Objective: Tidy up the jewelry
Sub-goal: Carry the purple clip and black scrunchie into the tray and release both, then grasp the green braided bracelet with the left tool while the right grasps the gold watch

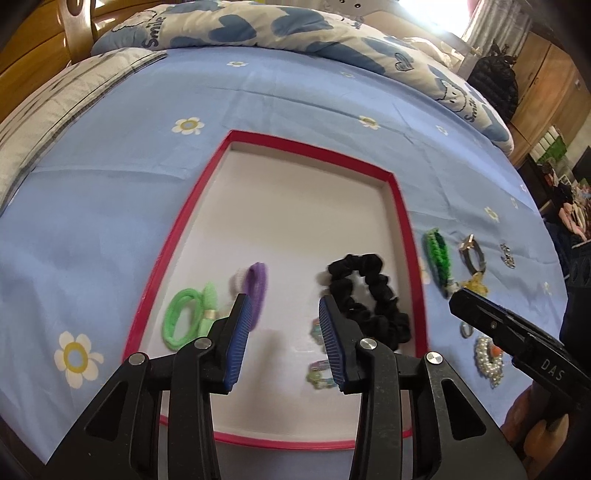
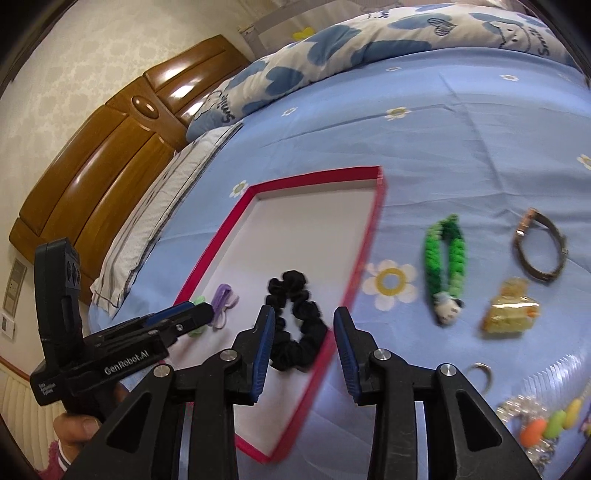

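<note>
A red-rimmed white tray (image 1: 218, 162) (image 2: 314, 176) lies on the blue bedsheet. In it are a black scrunchie (image 1: 369, 295) (image 2: 295, 325), a purple hair tie (image 1: 256, 286) (image 2: 223, 295), a green hair tie (image 1: 184, 317) and small pastel clips (image 1: 319, 373). My left gripper (image 1: 284, 332) is open and empty above the tray's near part. My right gripper (image 2: 304, 347) is open and empty over the tray's right rim, near the scrunchie. On the sheet right of the tray lie a green braided strap (image 2: 445, 258), a bracelet (image 2: 539, 251), a yellow claw clip (image 2: 511, 314), a ring (image 2: 480, 373) and a bead bracelet (image 2: 543, 424).
A patterned duvet (image 1: 295, 26) is bunched at the far side of the bed. A pillow (image 2: 159, 206) and wooden headboard (image 2: 110, 147) stand to the left. The right gripper's body (image 1: 517, 332) reaches over the loose jewelry.
</note>
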{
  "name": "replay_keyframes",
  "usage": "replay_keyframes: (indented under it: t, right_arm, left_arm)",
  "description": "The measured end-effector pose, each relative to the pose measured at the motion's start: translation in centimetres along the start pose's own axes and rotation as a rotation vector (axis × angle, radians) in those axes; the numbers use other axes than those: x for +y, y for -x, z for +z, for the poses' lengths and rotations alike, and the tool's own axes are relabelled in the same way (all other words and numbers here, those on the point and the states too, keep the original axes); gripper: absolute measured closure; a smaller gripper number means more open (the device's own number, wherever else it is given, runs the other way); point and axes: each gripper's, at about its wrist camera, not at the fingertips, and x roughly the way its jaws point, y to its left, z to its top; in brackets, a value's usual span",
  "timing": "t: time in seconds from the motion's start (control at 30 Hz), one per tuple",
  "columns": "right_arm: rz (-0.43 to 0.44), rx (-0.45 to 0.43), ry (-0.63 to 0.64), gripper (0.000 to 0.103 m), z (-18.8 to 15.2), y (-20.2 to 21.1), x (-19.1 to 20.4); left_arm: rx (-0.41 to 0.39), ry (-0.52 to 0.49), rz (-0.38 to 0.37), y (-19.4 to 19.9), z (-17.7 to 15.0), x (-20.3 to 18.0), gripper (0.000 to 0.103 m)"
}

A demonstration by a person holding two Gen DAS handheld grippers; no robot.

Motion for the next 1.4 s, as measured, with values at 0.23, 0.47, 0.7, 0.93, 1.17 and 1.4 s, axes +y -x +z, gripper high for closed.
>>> replay_keyframes:
  t: [0.23,0.47,0.7,0.93,1.17,1.4]
  right_arm:
    - [-0.038,-0.037,-0.041,0.067,-0.1,2.8,-2.9]
    - [-0.080,-0.077,-0.079,0.067,0.1,5.2,-5.7]
    - [-0.112,-0.095,-0.110,0.067,0.1,6.4,-8.0]
    - [-0.139,-0.105,-0.127,0.067,0.1,7.1,-9.7]
    - [-0.169,-0.113,-0.141,0.067,0.9,7.3,-11.8]
    - [-0.209,-0.099,-0.155,0.067,2.3,6.7,-14.3]
  left_arm:
    - [-0.012,-0.040,-0.038,0.5,0.6,-3.0,0.067]
    - [-0.011,-0.086,-0.068,0.4,0.9,-6.0,0.067]
    - [-0.008,-0.119,-0.089,0.3,1.1,-8.1,0.067]
    - [0.000,-0.151,-0.110,-0.1,1.3,-10.2,0.067]
    - [0.016,-0.168,-0.136,-0.9,1.7,-12.2,0.067]
    - [0.060,-0.190,-0.164,-3.0,2.5,-14.8,0.067]
